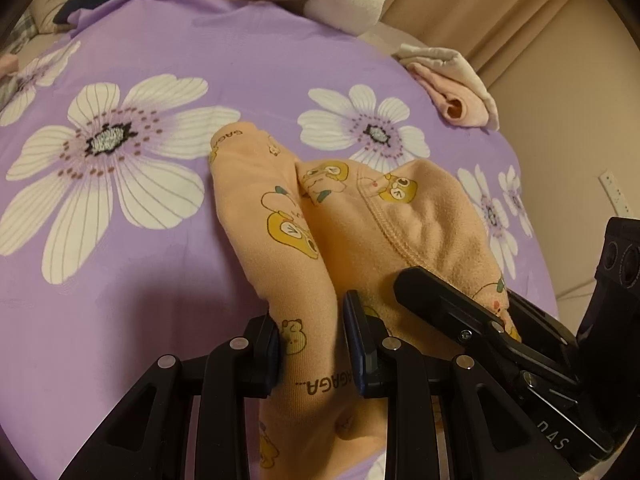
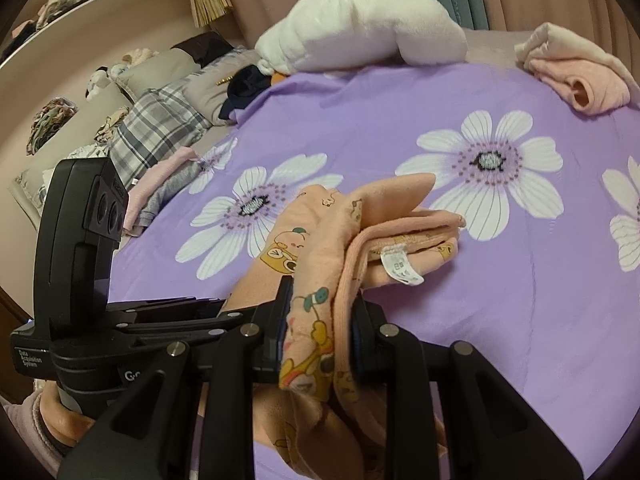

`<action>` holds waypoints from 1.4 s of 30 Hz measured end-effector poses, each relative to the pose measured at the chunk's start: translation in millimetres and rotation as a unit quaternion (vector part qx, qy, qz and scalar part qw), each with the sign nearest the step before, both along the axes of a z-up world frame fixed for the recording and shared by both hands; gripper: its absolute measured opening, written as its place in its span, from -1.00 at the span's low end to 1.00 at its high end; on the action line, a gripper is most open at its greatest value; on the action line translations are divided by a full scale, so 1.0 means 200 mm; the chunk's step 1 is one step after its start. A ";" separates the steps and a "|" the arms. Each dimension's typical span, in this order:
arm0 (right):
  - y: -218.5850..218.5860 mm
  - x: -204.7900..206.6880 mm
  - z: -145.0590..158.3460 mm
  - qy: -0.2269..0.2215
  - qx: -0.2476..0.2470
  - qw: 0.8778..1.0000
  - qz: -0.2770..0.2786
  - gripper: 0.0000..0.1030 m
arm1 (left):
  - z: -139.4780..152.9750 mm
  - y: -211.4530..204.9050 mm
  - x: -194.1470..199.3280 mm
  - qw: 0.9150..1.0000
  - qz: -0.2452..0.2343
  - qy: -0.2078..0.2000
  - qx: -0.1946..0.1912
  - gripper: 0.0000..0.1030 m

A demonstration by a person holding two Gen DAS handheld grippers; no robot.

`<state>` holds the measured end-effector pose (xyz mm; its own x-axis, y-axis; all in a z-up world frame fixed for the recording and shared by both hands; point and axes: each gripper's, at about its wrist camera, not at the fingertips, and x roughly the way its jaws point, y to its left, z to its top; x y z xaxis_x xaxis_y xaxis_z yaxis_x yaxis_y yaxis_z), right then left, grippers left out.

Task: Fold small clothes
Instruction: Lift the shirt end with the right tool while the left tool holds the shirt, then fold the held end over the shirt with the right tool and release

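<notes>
A small peach garment [image 1: 280,216] printed with yellow cartoon animals lies bunched on the purple flowered bedsheet [image 1: 140,312]. My left gripper [image 1: 312,344] is shut on one fold of it near the "GAGAGA" print. My right gripper [image 2: 320,328] is shut on another bunched part of the same garment [image 2: 360,216], whose white care label [image 2: 400,268] hangs out. The right gripper also shows in the left wrist view [image 1: 460,312], close beside the left one. The left gripper shows at the left of the right wrist view [image 2: 256,304].
A folded pink garment [image 2: 580,76] lies at the sheet's far right edge. A white plush pillow [image 2: 360,28] lies at the far side. Plaid and grey pillows [image 2: 160,120] and folded clothes [image 2: 160,184] lie to the left. A beige wall [image 1: 560,80] stands on the right.
</notes>
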<state>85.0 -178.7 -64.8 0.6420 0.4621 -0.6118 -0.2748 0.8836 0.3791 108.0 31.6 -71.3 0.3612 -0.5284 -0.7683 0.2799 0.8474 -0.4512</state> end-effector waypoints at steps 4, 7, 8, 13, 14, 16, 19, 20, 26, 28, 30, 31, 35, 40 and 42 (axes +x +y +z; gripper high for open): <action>-0.01 0.01 -0.03 0.007 0.001 1.000 0.000 -0.52 | -0.02 0.00 0.00 1.000 -0.001 0.004 0.004 -0.49; -0.02 0.02 -0.04 0.011 0.003 1.000 -0.002 -0.52 | -0.03 0.00 0.00 1.000 -0.001 0.007 0.008 -0.49; -0.03 0.02 -0.05 0.013 0.005 1.000 -0.003 -0.52 | -0.03 0.00 0.00 1.000 0.000 0.009 0.010 -0.49; -0.07 0.02 -0.08 0.027 0.014 0.999 -0.018 -0.51 | -0.06 0.01 0.00 1.000 0.003 0.015 0.019 -0.49; -0.08 0.02 -0.09 0.030 0.015 0.999 -0.021 -0.50 | -0.06 0.01 0.00 1.000 0.003 0.016 0.021 -0.49; -0.09 0.02 -0.09 0.034 0.014 0.999 -0.026 -0.50 | -0.07 0.02 0.00 1.000 0.004 0.018 0.024 -0.49; -0.12 0.03 -0.12 0.049 0.012 0.998 -0.036 -0.49 | -0.09 0.03 0.00 0.999 0.005 0.022 0.030 -0.49; -0.13 0.03 -0.13 0.053 0.012 0.998 -0.039 -0.49 | -0.09 0.03 0.00 0.999 0.006 0.023 0.032 -0.49; -0.18 0.04 -0.20 0.087 0.010 0.994 -0.062 -0.42 | -0.10 0.03 -0.01 0.999 0.009 0.024 0.034 -0.46; -0.20 0.04 -0.23 0.100 0.010 0.992 -0.070 -0.36 | -0.10 0.04 -0.01 0.999 0.012 0.026 0.038 -0.37; -0.21 0.04 -0.25 0.108 0.012 0.991 -0.075 -0.32 | -0.11 0.05 -0.01 0.999 0.017 0.028 0.041 -0.24; -0.21 0.03 -0.25 0.109 0.012 0.991 -0.077 -0.30 | -0.11 0.05 -0.01 0.999 0.018 0.028 0.041 -0.23; -0.23 0.02 -0.27 0.112 0.007 0.990 -0.085 -0.16 | -0.11 0.06 -0.03 0.998 0.023 0.027 0.049 -0.09; -0.27 0.01 -0.28 0.119 0.016 0.987 -0.103 0.01 | -0.11 0.09 -0.05 0.998 0.031 0.029 0.049 0.05; -0.28 0.00 -0.28 0.117 0.012 0.987 -0.105 0.03 | -0.11 0.10 -0.06 0.998 0.033 0.028 0.050 0.06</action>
<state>84.4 -234.7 -120.5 0.5670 0.3497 -0.7458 0.0117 0.9019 0.4318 95.1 52.1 -93.5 0.3473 -0.4247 -0.8361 0.1990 0.9046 -0.3769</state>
